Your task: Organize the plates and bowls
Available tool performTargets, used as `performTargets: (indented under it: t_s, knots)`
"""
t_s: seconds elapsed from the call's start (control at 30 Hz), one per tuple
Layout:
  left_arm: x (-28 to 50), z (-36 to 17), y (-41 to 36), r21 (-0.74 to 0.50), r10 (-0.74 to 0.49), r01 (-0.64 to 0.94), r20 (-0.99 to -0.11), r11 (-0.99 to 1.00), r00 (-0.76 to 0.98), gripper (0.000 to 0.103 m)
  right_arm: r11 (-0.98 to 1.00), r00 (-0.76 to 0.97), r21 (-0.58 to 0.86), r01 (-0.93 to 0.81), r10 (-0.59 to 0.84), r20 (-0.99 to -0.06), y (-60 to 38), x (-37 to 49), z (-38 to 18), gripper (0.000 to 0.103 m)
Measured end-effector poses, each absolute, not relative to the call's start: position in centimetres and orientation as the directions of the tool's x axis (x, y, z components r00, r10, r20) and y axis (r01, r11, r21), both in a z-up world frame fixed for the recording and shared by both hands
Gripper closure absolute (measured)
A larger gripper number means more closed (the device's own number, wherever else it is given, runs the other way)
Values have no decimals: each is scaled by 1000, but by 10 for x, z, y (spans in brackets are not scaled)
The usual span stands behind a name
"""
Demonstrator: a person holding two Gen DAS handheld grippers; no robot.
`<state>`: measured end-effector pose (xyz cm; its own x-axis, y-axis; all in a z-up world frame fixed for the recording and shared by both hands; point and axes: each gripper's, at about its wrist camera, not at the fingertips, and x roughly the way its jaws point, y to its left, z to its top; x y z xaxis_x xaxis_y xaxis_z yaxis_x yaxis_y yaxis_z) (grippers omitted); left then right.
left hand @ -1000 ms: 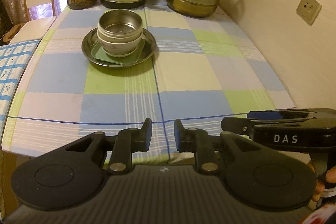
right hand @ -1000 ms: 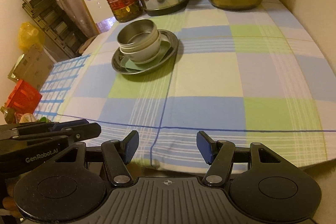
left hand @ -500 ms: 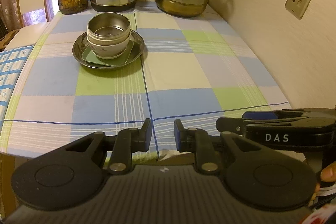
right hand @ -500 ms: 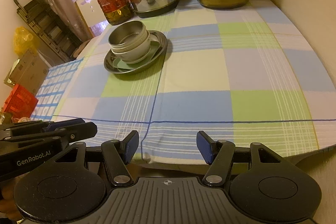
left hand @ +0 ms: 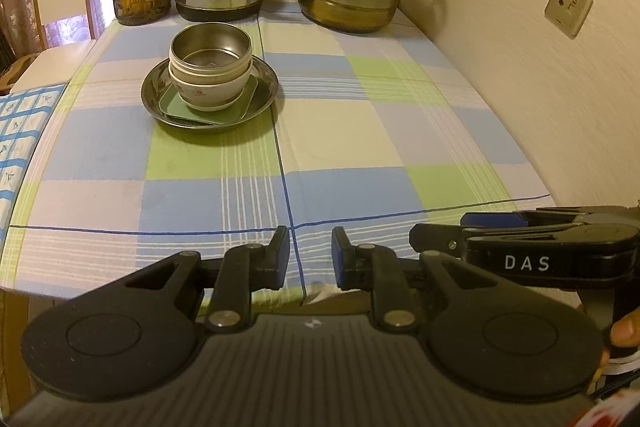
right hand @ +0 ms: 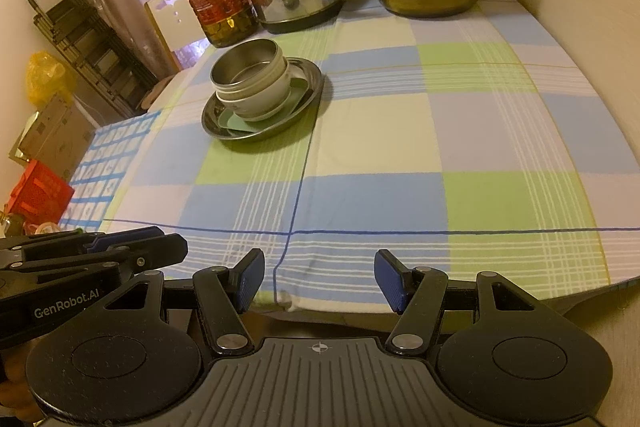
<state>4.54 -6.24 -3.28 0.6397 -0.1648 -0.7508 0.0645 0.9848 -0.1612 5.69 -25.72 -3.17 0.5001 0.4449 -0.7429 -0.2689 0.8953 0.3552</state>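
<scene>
Both cameras sit at the checked-cloth desk (left hand: 360, 131) near edge, side by side, tilted down toward twelve o'clock, sharing the stacked steel and white bowls (right hand: 252, 83) far off.

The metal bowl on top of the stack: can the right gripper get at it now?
Probably yes. The metal bowl sits topmost and uncovered, the tablecloth between it and the right gripper is bare, and the fingers stand apart, holding nothing.

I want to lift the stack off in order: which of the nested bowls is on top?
The steel bowl: bare metal, nested inside the white ceramic bowls below it, which stand on a green tray in the round steel plate.
</scene>
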Motion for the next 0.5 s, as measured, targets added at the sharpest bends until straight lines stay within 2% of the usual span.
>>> performTargets:
  t_s: [0.5]
  knots:
    - [44, -32, -59, -166, -166, 61, -751, 984, 639, 84, 893, 496, 355, -278, 450, -743, -252, 56, -32, 42]
